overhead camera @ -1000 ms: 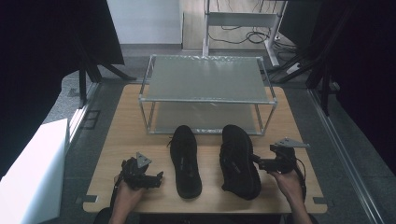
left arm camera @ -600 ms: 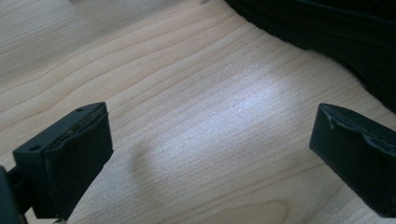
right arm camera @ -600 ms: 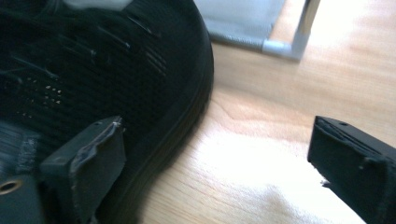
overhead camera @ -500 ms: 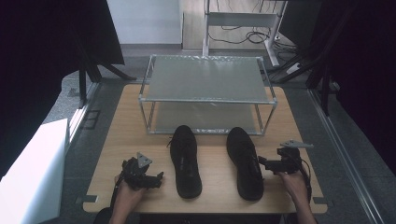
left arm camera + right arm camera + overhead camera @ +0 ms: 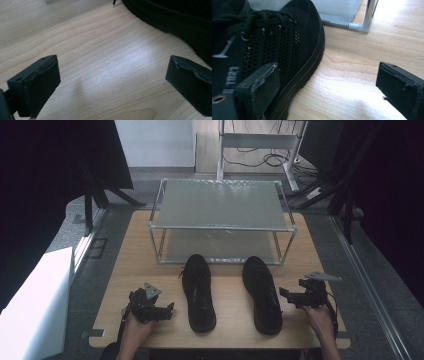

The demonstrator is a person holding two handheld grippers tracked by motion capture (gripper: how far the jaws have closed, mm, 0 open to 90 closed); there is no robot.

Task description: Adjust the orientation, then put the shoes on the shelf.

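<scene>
High view, shoes: two black shoes lie side by side on the table (image 5: 230, 285), toes toward the rack (image 5: 220, 220); left shoe (image 5: 198, 292), right shoe (image 5: 262, 294).
High view, grippers: left gripper (image 5: 167, 309) near the left shoe's heel; right gripper (image 5: 283, 294) just beside the right shoe.
Left gripper view: jaws wide apart over bare wood, nothing between; a shoe sole (image 5: 175, 20) at upper right.
Right gripper view: jaws spread, empty; mesh shoe (image 5: 274, 42) by the left jaw; rack leg (image 5: 369, 15) behind.
</scene>
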